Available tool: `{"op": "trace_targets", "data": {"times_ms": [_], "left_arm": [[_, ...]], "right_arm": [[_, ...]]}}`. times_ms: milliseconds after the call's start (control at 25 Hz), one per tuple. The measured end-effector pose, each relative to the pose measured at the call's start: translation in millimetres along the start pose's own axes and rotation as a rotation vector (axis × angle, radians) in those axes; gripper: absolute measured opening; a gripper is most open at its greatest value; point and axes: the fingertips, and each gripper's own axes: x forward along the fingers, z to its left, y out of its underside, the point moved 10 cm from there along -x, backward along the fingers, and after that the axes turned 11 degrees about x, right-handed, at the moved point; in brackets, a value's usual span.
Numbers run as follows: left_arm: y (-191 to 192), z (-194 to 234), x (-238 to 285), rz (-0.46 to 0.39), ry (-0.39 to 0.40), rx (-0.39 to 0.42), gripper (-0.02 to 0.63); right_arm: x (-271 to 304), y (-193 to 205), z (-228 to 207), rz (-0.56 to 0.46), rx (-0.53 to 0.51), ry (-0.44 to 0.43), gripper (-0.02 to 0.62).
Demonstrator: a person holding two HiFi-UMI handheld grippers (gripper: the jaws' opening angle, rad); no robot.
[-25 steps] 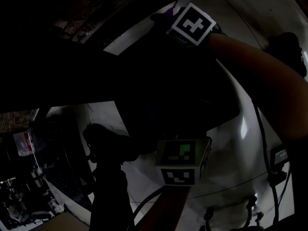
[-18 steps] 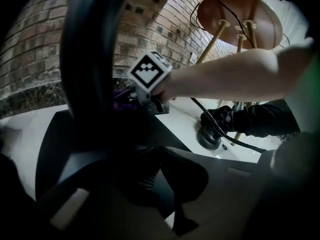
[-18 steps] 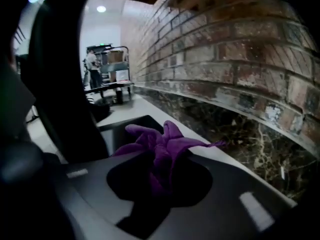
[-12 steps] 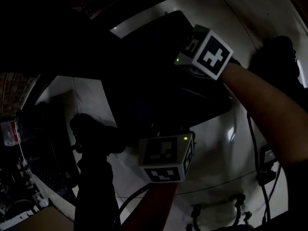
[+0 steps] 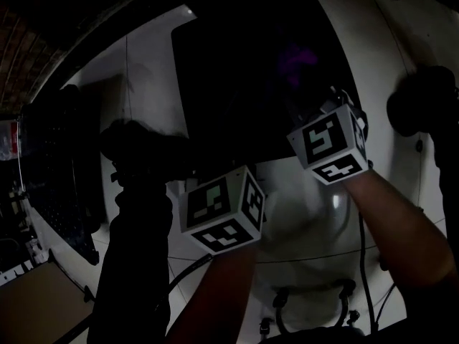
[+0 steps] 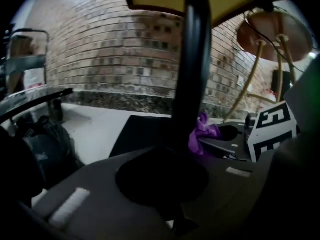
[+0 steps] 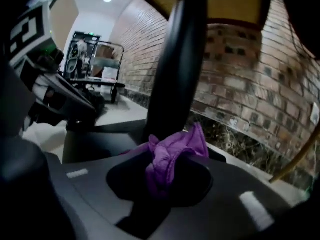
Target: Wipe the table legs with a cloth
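Here, we pinch the purple cloth (image 7: 171, 156) in the right gripper (image 7: 160, 181).
It touches the black table leg (image 7: 175, 59); our left gripper (image 6: 162, 176) sits pressed together, empty.

left gripper (image 6: 167, 151): jaws together | right gripper (image 7: 164, 168): clamped on cloth (image 7: 178, 146)

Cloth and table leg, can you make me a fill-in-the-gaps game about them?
1. The cloth is ____ in colour.
2. The gripper shut on the cloth is the ____ one.
3. The wall behind the black leg is made of ____.

Missing words: purple; right; brick.
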Motion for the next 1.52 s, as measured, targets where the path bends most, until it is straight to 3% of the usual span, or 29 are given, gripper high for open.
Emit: {"op": "trace_targets", "data": {"times_ms": [200,280,400,640,840,1000,1200,1320,1520], "left_arm": [[45,35,-21,0.054,-0.110,-0.118,0.017],[55,39,-20,0.067,-0.117,-0.148,0.015],[50,44,-18,0.024,-0.088,-0.133,0.015],[56,51,-25,0.002,-0.075,-0.135,0.017],[69,63,-30,0.003,-0.051,-0.132,0.017],[90,80,-33,0.044,-0.094,-0.228,0.017],[100,92,-33,0.038,-0.140,-0.314,0.015],[96,97,-32,0.018,-0.152,-0.343,0.015],[85,90,-31,-0.017,-0.114,-0.370,0.015]], "right_arm": [[0,-3,28,0.039,-0.108,-0.038,0.081],[1,-2,47,0.053,-0.163,-0.118,0.089],[14,-9,76,0.064,-0.248,-0.208,0.092],[42,-34,87,0.103,-0.202,-0.185,0.091],[60,-42,124,0.199,-0.386,-0.369,0.091],[75,-46,160,0.308,-0.499,-0.496,0.089],[95,-47,206,0.447,-0.541,-0.658,0.091],[102,-53,203,0.503,-0.540,-0.668,0.091],[120,-78,167,0.650,-0.879,-0.468,0.087]]}}
